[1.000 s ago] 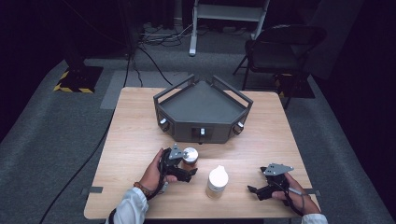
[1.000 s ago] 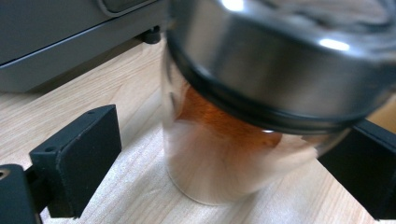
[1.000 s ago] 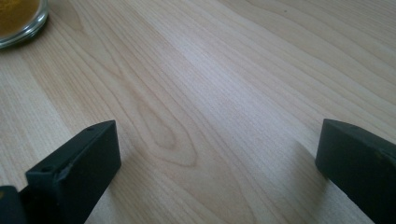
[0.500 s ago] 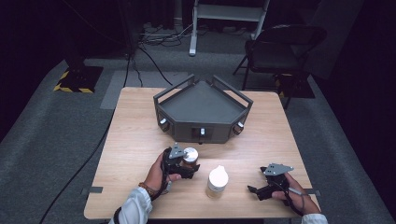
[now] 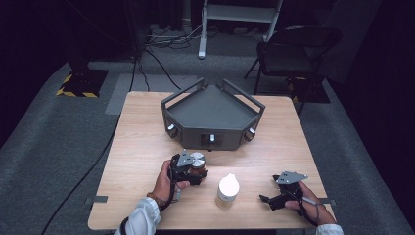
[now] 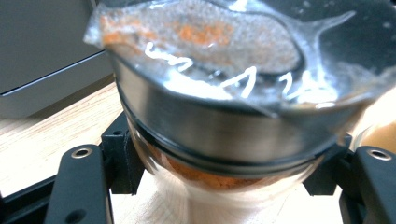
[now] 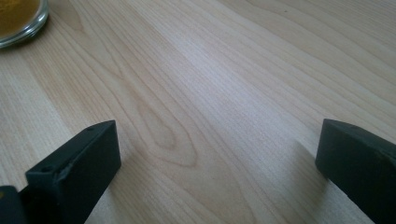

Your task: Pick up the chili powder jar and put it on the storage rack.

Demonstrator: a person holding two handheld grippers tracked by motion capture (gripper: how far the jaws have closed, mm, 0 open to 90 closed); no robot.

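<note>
Left hand-held gripper point(image 5: 195, 169) just clamped on spice jar point(image 6: 219, 116) w/ metal lid; right hand-held gripper point(image 5: 268, 200) wide apart, nothing between.

At frame centre I see a grey three-sided metal tray point(image 5: 211, 111); upper right, a dark folding chair point(image 5: 288, 51) on carpet.

Glass spice jar point(image 6: 224, 126), metal-lidded; upright on table

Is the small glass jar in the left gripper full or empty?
Partly filled: in the left gripper view, orange powder shows through the jar, whose metal lid is on.
</note>
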